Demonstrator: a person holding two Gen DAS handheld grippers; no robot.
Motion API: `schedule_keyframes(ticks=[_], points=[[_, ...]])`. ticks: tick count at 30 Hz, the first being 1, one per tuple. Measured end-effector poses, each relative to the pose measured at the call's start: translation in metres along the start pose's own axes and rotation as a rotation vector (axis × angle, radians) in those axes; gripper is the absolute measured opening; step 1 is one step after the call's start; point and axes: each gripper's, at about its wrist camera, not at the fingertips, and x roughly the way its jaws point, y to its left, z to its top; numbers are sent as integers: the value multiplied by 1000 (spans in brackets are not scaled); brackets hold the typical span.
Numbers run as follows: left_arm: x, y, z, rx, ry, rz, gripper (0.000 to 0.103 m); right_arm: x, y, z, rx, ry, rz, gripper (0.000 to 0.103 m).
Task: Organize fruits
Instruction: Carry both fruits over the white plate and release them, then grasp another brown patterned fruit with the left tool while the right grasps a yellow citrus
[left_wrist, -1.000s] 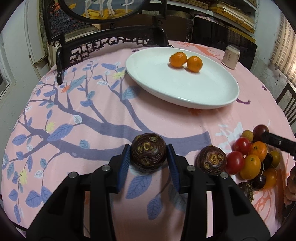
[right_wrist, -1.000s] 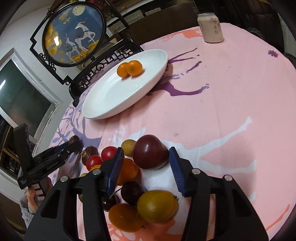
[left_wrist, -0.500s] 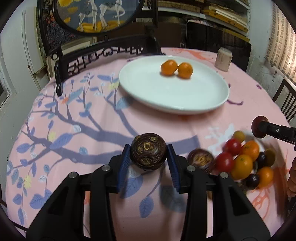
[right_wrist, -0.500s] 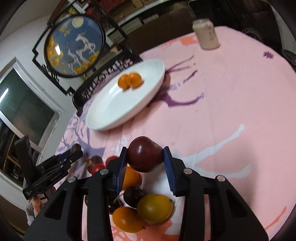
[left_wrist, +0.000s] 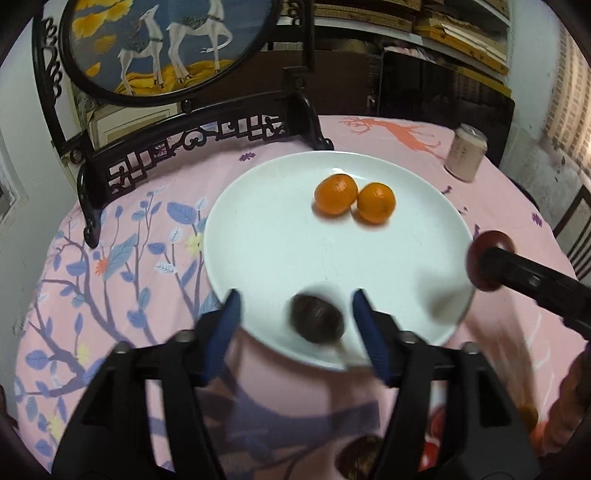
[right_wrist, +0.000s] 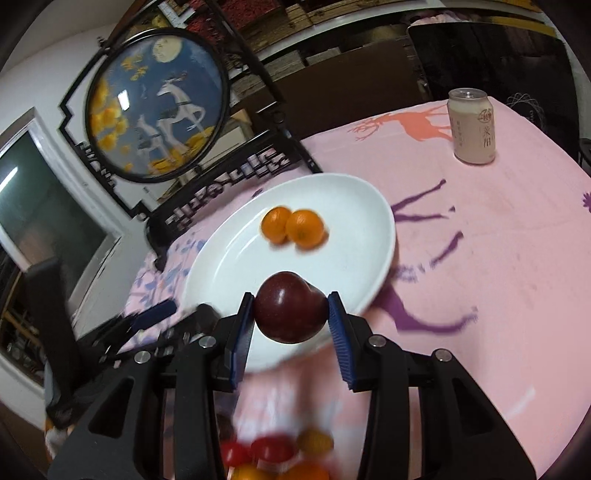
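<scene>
The white plate (left_wrist: 280, 236) holds two oranges (left_wrist: 335, 194) at its far side. My left gripper (left_wrist: 295, 308) is open over the plate's near rim; a dark brown passion fruit (left_wrist: 316, 321), blurred, lies on the plate between its fingers, apart from both pads. My right gripper (right_wrist: 291, 312) is shut on a dark red plum (right_wrist: 290, 312) and holds it above the plate's (right_wrist: 354, 221) near edge. The plum (left_wrist: 487, 264) also shows at the right of the left wrist view.
A pale drink can (right_wrist: 472, 127) stands at the far right of the pink tablecloth. A black carved stand with a round deer picture (left_wrist: 162, 44) is behind the plate. A pile of tomatoes and oranges (right_wrist: 280, 458) lies near me, blurred.
Both grippers moved forward to the plate. The left gripper opened and let go of the passion fruit onto the plate. The right gripper lifted the plum from the pile.
</scene>
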Motion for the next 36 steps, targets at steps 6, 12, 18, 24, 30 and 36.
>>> schedule_keyframes(ticks=[6, 12, 18, 24, 30, 36], points=[[5, 12, -2, -23, 24, -24, 71, -6, -12, 1, -5, -33, 8, 56], [-14, 11, -18, 2, -17, 28, 85, -40, -18, -11, 24, -57, 59, 56], [-32, 1, -48, 52, -16, 32, 97, -65, -25, -40, 40, -80, 42, 68], [-40, -8, -78, 117, 11, 84, 100, -88, -45, -61, 110, -99, 41, 68], [-44, -10, -88, 128, 16, 63, 101, -99, -47, -66, 122, -131, 34, 84], [-47, -18, -94, 155, 23, 12, 101, -98, -46, -66, 112, -121, 30, 84]])
